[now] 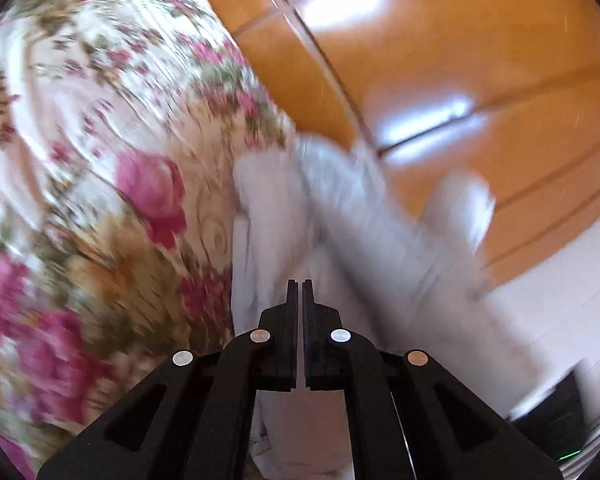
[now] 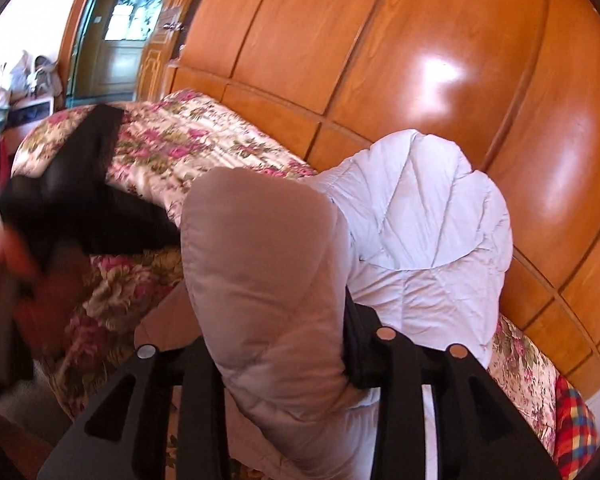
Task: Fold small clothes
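A pale lilac quilted garment lies bunched on a floral bedspread; its beige lining folds over toward me. My right gripper has this fold between its fingers and appears shut on it, with the fingertips hidden by the fabric. In the left wrist view the same garment is blurred by motion. My left gripper has its jaws nearly together above the cloth; I cannot tell whether cloth is pinched. The left gripper also shows in the right wrist view as a dark blurred shape.
Glossy orange wooden wardrobe panels stand just behind the bed. A red plaid cloth lies at the right edge. A doorway and cluttered shelf are at the far left. The floral bedspread fills the left wrist view's left side.
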`<action>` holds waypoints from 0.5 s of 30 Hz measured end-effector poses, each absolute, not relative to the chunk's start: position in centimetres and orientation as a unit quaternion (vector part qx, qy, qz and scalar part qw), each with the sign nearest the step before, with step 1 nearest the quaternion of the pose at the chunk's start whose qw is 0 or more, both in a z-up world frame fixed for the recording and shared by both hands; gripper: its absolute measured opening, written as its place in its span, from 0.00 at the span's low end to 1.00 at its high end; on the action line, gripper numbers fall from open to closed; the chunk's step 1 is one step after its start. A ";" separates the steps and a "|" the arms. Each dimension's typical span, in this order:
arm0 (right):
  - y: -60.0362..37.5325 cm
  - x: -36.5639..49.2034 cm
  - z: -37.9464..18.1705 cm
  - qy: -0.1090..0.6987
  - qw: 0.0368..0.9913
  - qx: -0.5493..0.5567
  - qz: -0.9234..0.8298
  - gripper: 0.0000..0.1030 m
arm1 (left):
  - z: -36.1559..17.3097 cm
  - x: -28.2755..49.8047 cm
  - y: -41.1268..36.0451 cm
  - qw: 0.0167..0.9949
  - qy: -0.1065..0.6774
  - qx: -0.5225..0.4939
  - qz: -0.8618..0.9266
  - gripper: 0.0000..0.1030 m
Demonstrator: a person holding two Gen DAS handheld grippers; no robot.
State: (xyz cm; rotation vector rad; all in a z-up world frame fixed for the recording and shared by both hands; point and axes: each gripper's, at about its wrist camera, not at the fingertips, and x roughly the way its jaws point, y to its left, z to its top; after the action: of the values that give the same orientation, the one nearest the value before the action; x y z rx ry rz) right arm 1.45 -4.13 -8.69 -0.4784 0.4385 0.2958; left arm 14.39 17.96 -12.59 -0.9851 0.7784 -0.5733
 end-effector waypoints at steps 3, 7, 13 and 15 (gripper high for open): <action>-3.9 1.2 -9.5 0.214 0.930 -0.255 0.153 0.41 | -11.1 14.3 18.9 0.756 0.342 -0.478 -0.289 0.00; -2.7 0.6 -10.9 0.210 0.914 -0.305 0.165 0.51 | -8.0 14.3 16.4 0.751 0.339 -0.450 -0.345 0.01; -1.8 -0.7 -13.5 0.208 0.887 -0.364 0.194 0.56 | -4.0 16.5 11.0 0.790 0.378 -0.337 -0.345 0.55; -2.1 -0.9 -13.9 0.204 0.886 -0.369 0.194 0.56 | -3.1 17.6 9.1 0.806 0.401 -0.287 -0.326 0.55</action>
State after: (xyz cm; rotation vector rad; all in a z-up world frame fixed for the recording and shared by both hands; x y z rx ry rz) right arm -0.95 -2.07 -13.92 -0.7685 0.4245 0.4029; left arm 17.61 9.09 -3.13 -0.6148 0.8590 -0.6971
